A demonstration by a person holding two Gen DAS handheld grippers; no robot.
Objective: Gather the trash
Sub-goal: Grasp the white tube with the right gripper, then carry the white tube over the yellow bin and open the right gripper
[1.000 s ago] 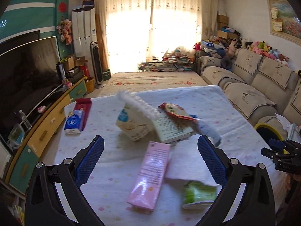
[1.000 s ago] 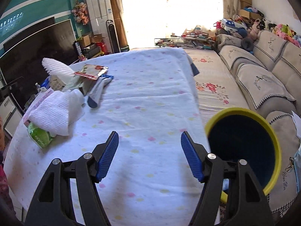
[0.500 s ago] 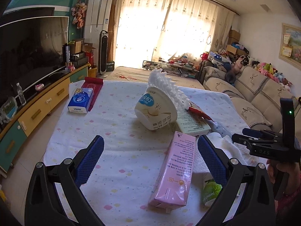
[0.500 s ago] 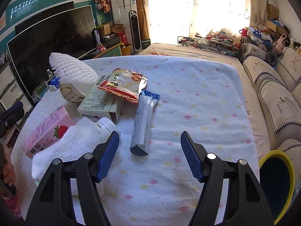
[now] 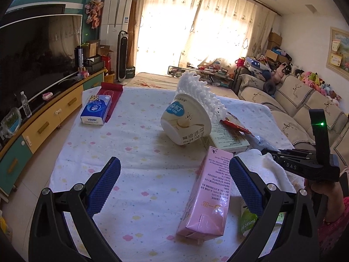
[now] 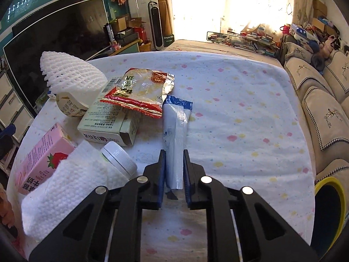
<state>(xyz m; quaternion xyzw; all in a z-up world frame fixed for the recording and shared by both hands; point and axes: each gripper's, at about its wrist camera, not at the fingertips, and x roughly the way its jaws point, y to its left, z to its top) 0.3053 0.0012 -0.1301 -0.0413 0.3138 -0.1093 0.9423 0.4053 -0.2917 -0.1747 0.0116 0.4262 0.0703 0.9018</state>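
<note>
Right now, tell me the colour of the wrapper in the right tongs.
White wrapper with a blue end, clearest in the right wrist view.

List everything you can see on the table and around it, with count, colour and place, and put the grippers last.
wrapper: one, white and blue, mid-table, near end between the right jaws
snack packet: one, red and gold, lying on the box
box: one, pale green, beside the wrapper
pudding cup: one, cream, tipped over
foam net: one, white, on the cup
milk carton: one, pink, near edge
cloth: one, white, draped over a bottle
bottle: one, white cap
tissue pack: one, blue, far corner
bin: one, yellow rim, beside the table
left hand-held gripper: open, empty
right hand-held gripper: just closed on the wrapper
</note>
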